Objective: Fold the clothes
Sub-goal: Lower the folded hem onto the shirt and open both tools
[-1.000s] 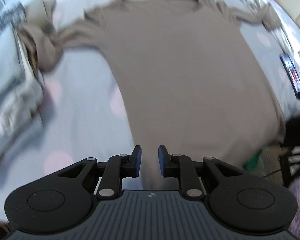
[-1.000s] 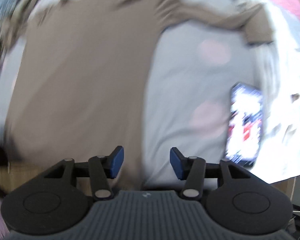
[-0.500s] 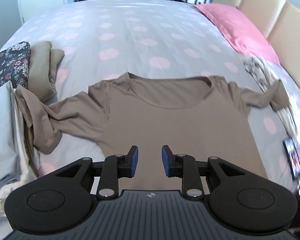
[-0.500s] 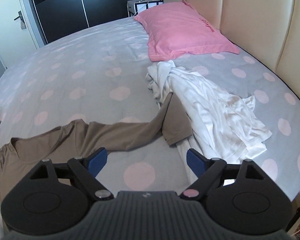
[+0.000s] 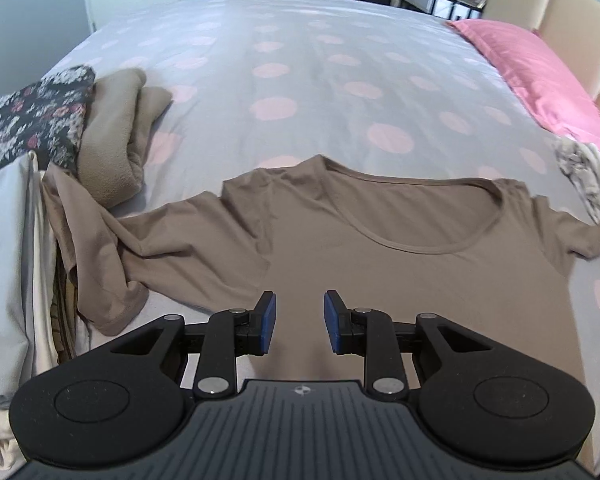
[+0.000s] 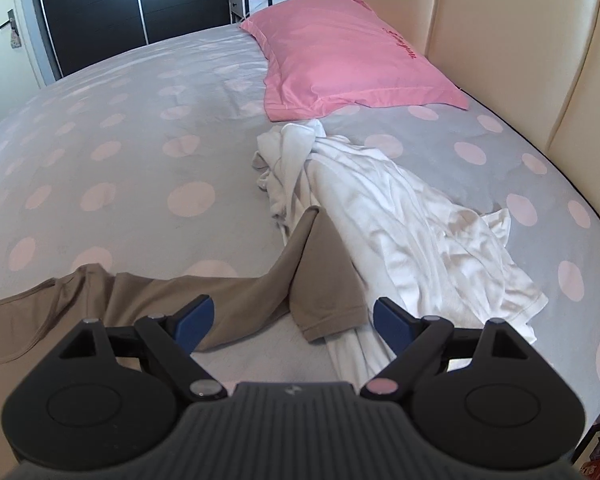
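A taupe long-sleeved shirt (image 5: 380,272) lies flat on the spotted bed, neckline away from me. Its left sleeve (image 5: 148,248) is crumpled against a clothes stack. My left gripper (image 5: 300,320) hovers over the shirt's body near that sleeve's shoulder, open with a narrow gap and nothing between the pads. In the right wrist view the shirt's other sleeve (image 6: 236,296) stretches right, and its cuff (image 6: 324,308) is doubled over onto a white garment. My right gripper (image 6: 292,320) hangs just above that cuff, jaws spread wide and holding nothing.
A stack of folded clothes (image 5: 12,248), a floral piece (image 5: 32,120) and a folded taupe garment (image 5: 116,140) sit at the bed's left edge. A crumpled white garment (image 6: 400,232) lies right, below a pink pillow (image 6: 340,52) and the padded headboard (image 6: 500,40).
Both views swung from looking down the shirt's body to looking across the bed at its shoulders and sleeves. The right jaws spread much wider; the left jaws widened a little.
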The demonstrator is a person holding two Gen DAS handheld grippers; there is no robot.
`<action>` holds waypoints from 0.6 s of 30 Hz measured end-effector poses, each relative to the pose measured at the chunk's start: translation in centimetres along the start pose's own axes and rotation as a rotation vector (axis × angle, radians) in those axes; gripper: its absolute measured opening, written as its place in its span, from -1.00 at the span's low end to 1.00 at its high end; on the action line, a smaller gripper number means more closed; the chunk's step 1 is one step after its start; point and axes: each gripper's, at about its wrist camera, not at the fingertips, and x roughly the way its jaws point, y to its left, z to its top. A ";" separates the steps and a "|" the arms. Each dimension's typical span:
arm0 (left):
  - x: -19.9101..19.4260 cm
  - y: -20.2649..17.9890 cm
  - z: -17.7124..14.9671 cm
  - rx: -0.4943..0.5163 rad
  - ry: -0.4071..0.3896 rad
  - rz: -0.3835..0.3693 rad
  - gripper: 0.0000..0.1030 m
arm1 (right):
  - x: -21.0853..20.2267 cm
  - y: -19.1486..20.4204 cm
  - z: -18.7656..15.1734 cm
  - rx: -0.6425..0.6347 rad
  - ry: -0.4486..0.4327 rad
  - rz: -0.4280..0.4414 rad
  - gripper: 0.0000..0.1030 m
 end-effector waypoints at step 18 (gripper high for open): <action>3.5 -1.7 -2.4 0.181 0.068 0.043 -0.53 | 5.3 -1.1 2.6 -0.020 0.023 -0.123 0.48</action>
